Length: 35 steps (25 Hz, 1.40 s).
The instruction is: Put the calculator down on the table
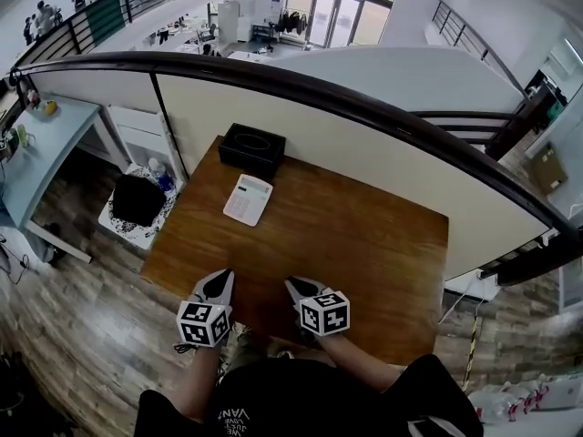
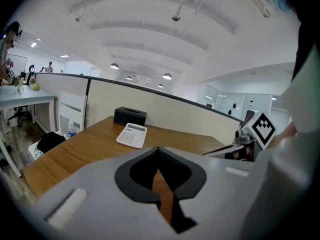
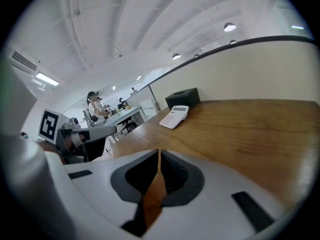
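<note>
A white calculator (image 1: 248, 198) lies flat on the wooden table (image 1: 364, 244), just in front of a black box (image 1: 252, 149) at the far left. The calculator (image 2: 132, 134) shows far ahead in the left gripper view, and the same calculator (image 3: 174, 116) in the right gripper view. My left gripper (image 1: 219, 285) hangs over the table's near edge, shut and empty, its jaws meeting at the tips (image 2: 159, 149). Beside it my right gripper (image 1: 293, 287) is also shut with nothing in it, jaws together (image 3: 159, 152). Both are well short of the calculator.
A cream partition (image 1: 383, 167) with a dark rail runs behind the table. Left of the table stands a white stool (image 1: 137, 217) with a black bag (image 1: 138, 198) on it, and a pale desk (image 1: 41, 144) beyond. The floor (image 1: 82, 317) is wood plank.
</note>
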Motion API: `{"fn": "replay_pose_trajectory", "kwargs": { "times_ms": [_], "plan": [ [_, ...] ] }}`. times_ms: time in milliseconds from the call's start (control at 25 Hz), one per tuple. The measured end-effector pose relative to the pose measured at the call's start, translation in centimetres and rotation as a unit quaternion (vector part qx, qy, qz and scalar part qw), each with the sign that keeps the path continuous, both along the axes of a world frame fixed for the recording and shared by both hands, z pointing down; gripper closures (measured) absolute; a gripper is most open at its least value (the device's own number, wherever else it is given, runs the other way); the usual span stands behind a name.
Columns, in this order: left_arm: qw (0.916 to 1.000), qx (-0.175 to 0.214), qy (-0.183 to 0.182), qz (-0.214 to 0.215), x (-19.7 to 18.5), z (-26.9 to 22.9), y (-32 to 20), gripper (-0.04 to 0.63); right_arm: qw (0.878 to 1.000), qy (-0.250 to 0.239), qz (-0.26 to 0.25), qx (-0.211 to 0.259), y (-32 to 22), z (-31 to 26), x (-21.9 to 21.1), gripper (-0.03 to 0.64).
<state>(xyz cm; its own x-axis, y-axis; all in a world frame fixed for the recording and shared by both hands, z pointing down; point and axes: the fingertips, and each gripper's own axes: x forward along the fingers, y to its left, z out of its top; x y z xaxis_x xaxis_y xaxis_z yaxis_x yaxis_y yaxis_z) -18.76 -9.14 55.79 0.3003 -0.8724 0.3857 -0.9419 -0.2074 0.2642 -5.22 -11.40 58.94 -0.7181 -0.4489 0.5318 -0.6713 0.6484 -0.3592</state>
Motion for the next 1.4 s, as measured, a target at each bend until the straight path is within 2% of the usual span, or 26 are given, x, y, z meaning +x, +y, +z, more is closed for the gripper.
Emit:
{"fn": "replay_pose_trajectory", "kwargs": {
  "times_ms": [400,640,920,1400],
  "plan": [
    [0.9995,-0.010,0.008,-0.030,2.3,0.5,4.7,0.583,1.000,-0.002,-0.025,-0.003,3.4,0.2,1.9,0.590],
    [0.9991,-0.019,-0.001,-0.039,3.3,1.2,7.0,0.583,0.999,-0.001,-0.038,-0.002,5.0,0.4,2.6,0.594],
    [0.9982,-0.031,0.002,-0.051,4.2,2.0,9.5,0.583,0.999,0.000,-0.039,-0.008,6.9,1.0,3.5,0.597],
    [0.9978,-0.031,0.000,-0.058,4.5,1.9,10.4,0.583,0.999,0.002,-0.037,-0.001,7.4,0.8,4.2,0.600]
  ]
}}
